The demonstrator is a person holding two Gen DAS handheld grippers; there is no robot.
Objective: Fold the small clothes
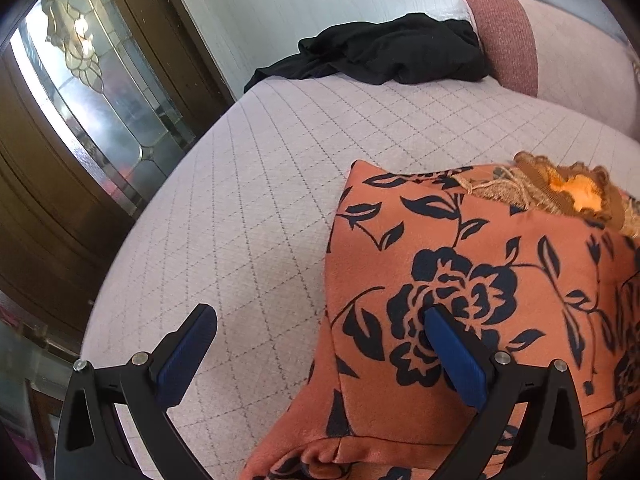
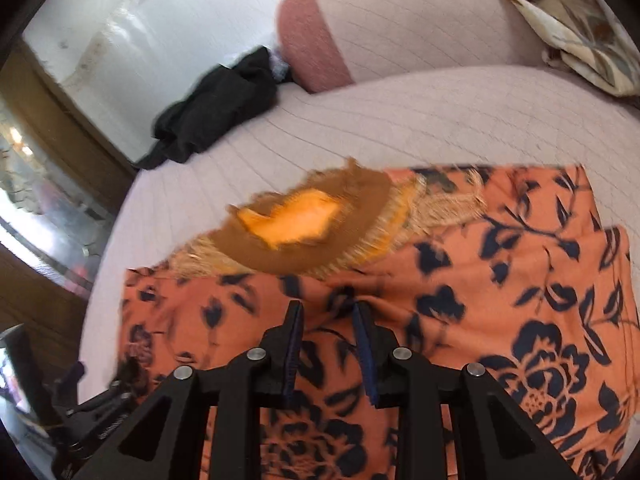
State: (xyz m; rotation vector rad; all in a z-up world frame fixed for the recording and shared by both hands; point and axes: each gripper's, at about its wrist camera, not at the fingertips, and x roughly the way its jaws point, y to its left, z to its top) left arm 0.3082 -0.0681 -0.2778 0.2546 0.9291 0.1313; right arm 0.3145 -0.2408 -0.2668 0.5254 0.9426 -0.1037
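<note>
An orange garment with a dark floral print (image 1: pixel 480 280) lies folded on the pale quilted sofa seat (image 1: pixel 260 200), its brown lace neckline (image 2: pixel 304 220) turned toward the backrest. My left gripper (image 1: pixel 320 320) is open wide at the garment's left edge. One finger (image 1: pixel 452 352) hovers over the print and the other (image 1: pixel 188 344) over bare seat. My right gripper (image 2: pixel 328 312) points down at the cloth just below the neckline. Its jaws stand narrow, with a puckered ridge of the floral garment (image 2: pixel 500 320) pinched at the tips.
A crumpled black garment (image 1: pixel 380 52) lies at the seat's far end beside a pink armrest (image 1: pixel 504 36). A patterned cushion (image 2: pixel 580 28) rests on the backrest. A wooden door with leaded glass (image 1: pixel 80 100) stands left of the sofa.
</note>
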